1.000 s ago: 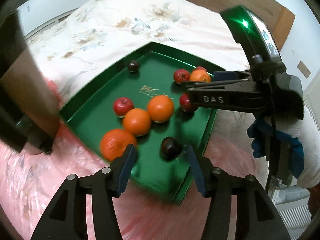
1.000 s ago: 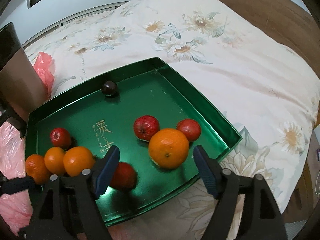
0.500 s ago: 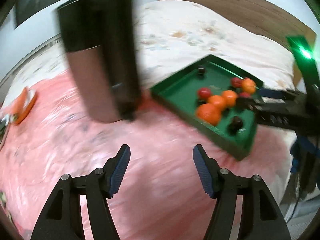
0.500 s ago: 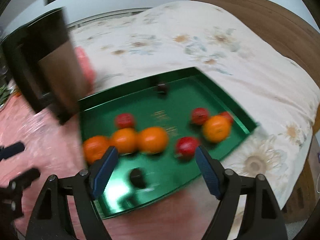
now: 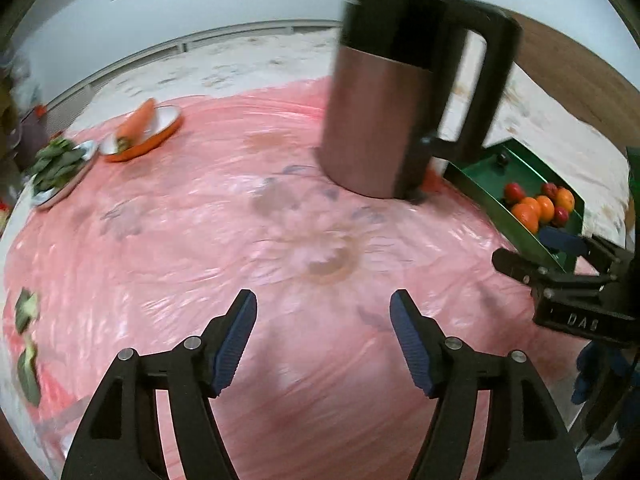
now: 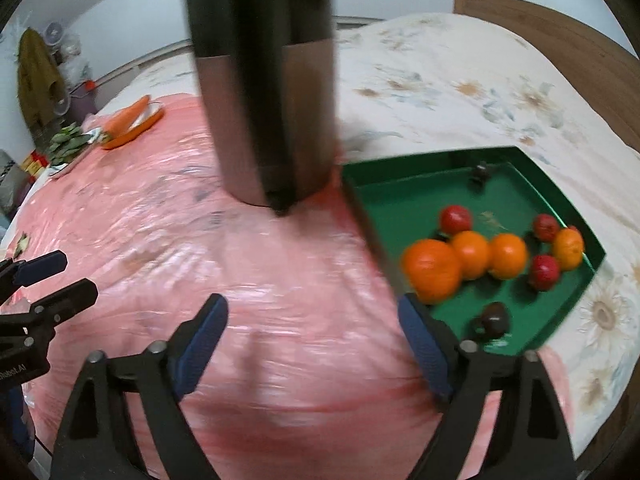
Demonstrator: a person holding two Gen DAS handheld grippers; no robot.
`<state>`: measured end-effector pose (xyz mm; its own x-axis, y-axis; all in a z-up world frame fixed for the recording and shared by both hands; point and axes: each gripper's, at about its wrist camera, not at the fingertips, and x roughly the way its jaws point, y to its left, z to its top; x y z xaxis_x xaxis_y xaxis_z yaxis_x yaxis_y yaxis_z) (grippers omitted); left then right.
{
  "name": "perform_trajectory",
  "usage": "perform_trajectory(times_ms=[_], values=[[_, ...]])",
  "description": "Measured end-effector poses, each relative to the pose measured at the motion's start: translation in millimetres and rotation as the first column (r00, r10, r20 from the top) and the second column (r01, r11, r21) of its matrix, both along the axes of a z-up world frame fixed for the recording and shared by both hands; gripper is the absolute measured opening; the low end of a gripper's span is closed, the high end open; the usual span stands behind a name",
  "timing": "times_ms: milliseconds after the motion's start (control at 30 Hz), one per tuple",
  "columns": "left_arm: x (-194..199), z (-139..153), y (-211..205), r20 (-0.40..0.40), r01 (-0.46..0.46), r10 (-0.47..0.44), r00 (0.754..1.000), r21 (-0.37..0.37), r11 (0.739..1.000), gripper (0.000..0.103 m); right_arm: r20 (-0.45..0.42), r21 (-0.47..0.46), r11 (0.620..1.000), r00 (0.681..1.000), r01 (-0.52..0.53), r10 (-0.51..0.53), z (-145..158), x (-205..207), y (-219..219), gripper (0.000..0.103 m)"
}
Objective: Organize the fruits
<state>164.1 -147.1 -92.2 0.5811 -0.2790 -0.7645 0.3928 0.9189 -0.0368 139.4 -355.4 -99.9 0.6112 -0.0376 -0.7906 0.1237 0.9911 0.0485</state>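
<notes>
**Both grippers empty over the pink sheet, fruit tray off to the right**

The left gripper (image 5: 323, 334) is opening its jaws with nothing between them, hanging over bare pink sheet (image 5: 200, 240). The right gripper (image 6: 312, 344) is standing released, also empty. A tall kettle (image 6: 268, 92) is standing far of both, just left of the green tray (image 6: 400, 200). Oranges (image 6: 472, 254), small red fruits (image 6: 455, 219) and dark ones are lying in the tray, right of the right jaws. A carrot dish (image 5: 144, 132) and greens (image 5: 56, 164) are sitting far left.
</notes>
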Motion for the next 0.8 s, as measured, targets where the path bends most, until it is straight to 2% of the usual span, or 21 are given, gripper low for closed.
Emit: perform_trajectory(times_ms=[267, 367, 533, 667, 800], values=[[-8.6, 15.5, 50.0, 0.059, -0.118, 0.121, 0.991, -0.040, 0.992, 0.064, 0.091, -0.020, 0.996, 0.992, -0.085, 0.087, 12.5, 7.5, 49.7, 0.103], [-19.0, 20.3, 71.1, 0.104, -0.180, 0.182, 0.978, -0.030, 0.983, 0.073, 0.121, -0.026, 0.993, 0.986, -0.113, 0.116, 16.4, 7.0, 63.9, 0.103], [-43.0, 24.5, 105.5, 0.164, -0.267, 0.272, 0.948, -0.050, 0.962, 0.078, 0.192, -0.016, 0.993, 0.974, -0.121, 0.122, 20.6, -4.7, 80.5, 0.103], [-66.1, 30.9, 119.9, 0.182, -0.283, 0.284, 0.941, -0.031, 0.959, 0.081, 0.231, 0.007, 0.994, 0.968, -0.105, 0.100, 34.8, -23.4, 88.5, 0.103], [-85.3, 43.9, 129.9, 0.213, -0.302, 0.302, 0.929, -0.035, 0.953, 0.096, 0.234, 0.040, 0.993, 0.968, -0.107, 0.095, 50.0, -38.0, 96.0, 0.103]])
